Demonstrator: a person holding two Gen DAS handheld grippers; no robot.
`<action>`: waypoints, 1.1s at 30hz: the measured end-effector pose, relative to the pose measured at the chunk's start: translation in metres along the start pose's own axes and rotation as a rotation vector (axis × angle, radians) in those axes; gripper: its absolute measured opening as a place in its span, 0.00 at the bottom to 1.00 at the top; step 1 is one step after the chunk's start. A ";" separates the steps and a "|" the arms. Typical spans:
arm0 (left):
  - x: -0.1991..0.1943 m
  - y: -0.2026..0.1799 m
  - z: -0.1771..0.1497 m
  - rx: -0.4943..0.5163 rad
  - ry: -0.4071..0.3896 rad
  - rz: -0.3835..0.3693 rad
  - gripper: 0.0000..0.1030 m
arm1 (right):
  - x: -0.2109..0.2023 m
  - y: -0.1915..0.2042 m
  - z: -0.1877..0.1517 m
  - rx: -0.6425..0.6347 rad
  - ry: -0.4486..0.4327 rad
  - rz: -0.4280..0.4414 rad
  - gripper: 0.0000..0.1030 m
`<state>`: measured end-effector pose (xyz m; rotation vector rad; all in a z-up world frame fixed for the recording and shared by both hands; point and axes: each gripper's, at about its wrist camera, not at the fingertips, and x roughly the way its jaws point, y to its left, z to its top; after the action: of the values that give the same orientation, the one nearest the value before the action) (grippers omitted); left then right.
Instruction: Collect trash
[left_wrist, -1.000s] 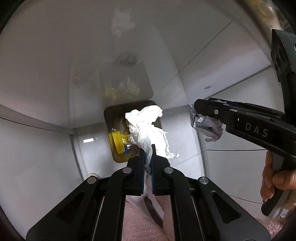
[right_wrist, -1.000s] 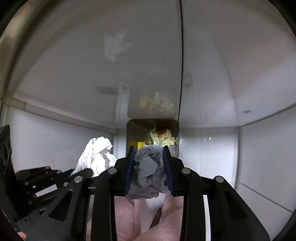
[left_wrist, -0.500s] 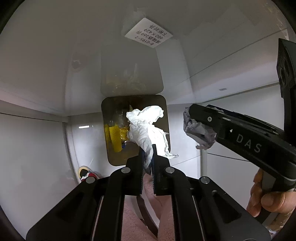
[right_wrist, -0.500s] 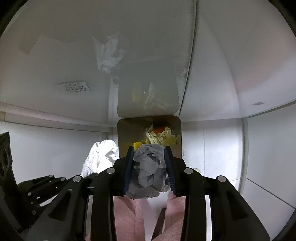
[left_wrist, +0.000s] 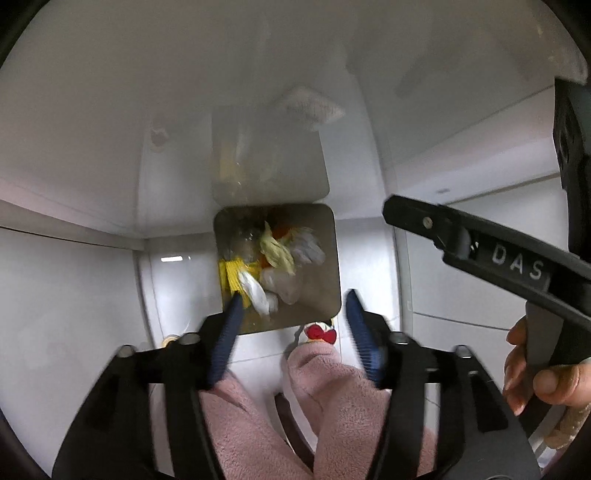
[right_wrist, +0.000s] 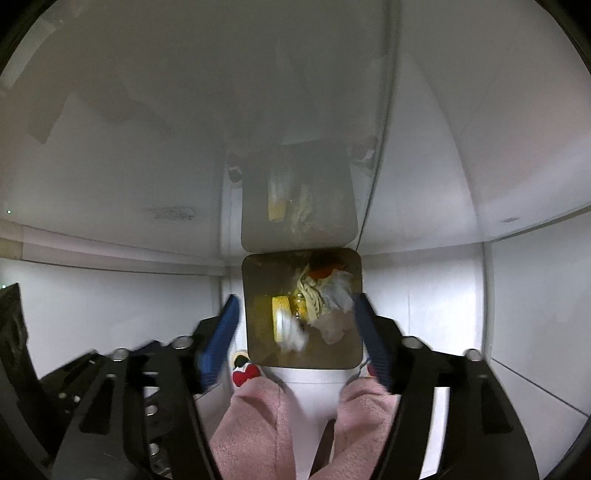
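Observation:
A square trash bin (left_wrist: 327, 291) stands on the white floor below me, holding yellow, orange and white rubbish. A white tissue (left_wrist: 255, 291) and a grey crumpled paper (left_wrist: 308, 249) lie inside it. My left gripper (left_wrist: 293, 328) is open and empty above the bin. My right gripper (right_wrist: 297, 334) is open and empty too, with the bin (right_wrist: 258, 332) between its blue pads; the white tissue (right_wrist: 293, 334) and grey paper (right_wrist: 338, 295) show inside. The right gripper also shows from the side in the left wrist view (left_wrist: 480, 243).
White cabinet walls (left_wrist: 74, 288) close in on both sides, and a glossy white panel (right_wrist: 147, 147) behind mirrors the bin. The person's pink-clad legs (left_wrist: 332, 406) and slippers (left_wrist: 321, 332) stand just in front of the bin.
Both grippers opened over the bin. The white tissue dropped from the left one and the grey crumpled paper from the right one; both now lie in the bin.

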<state>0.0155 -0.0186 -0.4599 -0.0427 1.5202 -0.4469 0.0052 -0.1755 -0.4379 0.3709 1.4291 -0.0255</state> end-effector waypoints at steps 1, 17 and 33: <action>-0.009 0.000 0.001 -0.001 -0.016 0.007 0.68 | -0.009 0.000 -0.001 -0.006 -0.012 -0.007 0.80; -0.182 -0.029 0.004 0.093 -0.322 0.076 0.92 | -0.175 0.022 0.008 -0.120 -0.259 -0.004 0.97; -0.371 -0.058 0.013 0.076 -0.687 0.169 0.92 | -0.345 0.044 0.015 -0.139 -0.614 -0.036 0.97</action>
<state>0.0183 0.0395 -0.0882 -0.0061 0.8223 -0.3079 -0.0223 -0.2082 -0.0929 0.1962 0.8245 -0.0635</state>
